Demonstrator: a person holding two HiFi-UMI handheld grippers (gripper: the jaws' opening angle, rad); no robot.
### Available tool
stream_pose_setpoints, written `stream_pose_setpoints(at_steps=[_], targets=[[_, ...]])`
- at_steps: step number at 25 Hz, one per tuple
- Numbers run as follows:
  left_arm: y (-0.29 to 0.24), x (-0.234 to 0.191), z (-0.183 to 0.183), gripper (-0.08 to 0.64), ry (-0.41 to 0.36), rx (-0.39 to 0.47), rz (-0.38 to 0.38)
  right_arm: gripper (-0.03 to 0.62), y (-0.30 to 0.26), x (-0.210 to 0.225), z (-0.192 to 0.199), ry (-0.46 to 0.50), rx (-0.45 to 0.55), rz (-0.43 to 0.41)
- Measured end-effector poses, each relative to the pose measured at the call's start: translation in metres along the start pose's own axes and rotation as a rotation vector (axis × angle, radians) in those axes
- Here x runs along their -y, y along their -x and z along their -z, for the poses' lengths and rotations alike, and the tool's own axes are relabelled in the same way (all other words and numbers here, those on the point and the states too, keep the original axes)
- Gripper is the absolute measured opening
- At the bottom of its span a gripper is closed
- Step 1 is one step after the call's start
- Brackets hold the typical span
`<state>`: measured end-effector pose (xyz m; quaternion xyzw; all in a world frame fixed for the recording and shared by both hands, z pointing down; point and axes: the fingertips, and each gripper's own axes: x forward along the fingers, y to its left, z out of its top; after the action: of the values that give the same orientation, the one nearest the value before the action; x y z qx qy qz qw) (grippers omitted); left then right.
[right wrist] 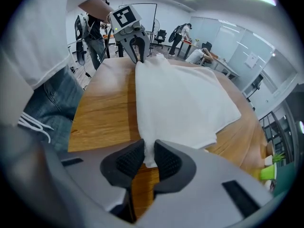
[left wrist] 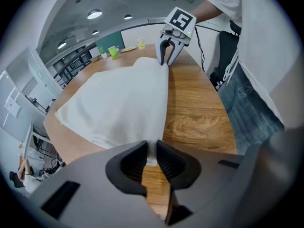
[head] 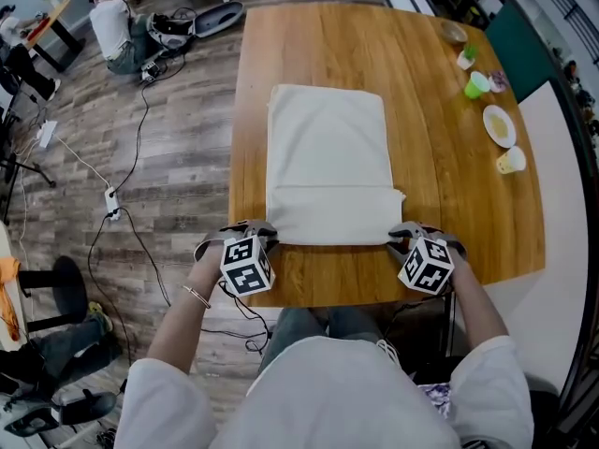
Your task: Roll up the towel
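Item: white rectangular cloth towel [head: 328, 162], flat on the tan wooden table [head: 468, 204]. My left gripper [head: 255, 235] pinches its 7 o'clock corner and my right gripper [head: 404, 237] its 5 o'clock corner. Risk: either shallow bite slipping, or uneven hands, likely skews the roll.

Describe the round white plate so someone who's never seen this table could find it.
Find the big wooden table with the white towel spread on it, then look along its right edge in the head view. There the round white plate lies between a bright green cup and a pale yellow cup; it is the only flat dish among them.
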<state>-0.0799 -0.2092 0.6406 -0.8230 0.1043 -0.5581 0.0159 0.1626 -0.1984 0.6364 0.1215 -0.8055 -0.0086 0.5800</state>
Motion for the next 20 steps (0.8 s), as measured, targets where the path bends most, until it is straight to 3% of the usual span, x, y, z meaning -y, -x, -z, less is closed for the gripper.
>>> stream_pose_setpoints(at_steps=[5,13,20], targets=[[0.002,-0.001,0.000,0.028,0.034,0.019,-0.011,0.037,0.002,0.000,-0.001,-0.038,0.012,-0.003],[0.025,0.050,-0.001,0.018,0.104,0.043,0.110,0.026,0.023,-0.041,0.002,-0.092,0.012,-0.108],[0.062,0.075,-0.011,0.018,0.132,0.094,0.164,0.025,0.070,-0.069,-0.006,-0.209,0.090,-0.166]])
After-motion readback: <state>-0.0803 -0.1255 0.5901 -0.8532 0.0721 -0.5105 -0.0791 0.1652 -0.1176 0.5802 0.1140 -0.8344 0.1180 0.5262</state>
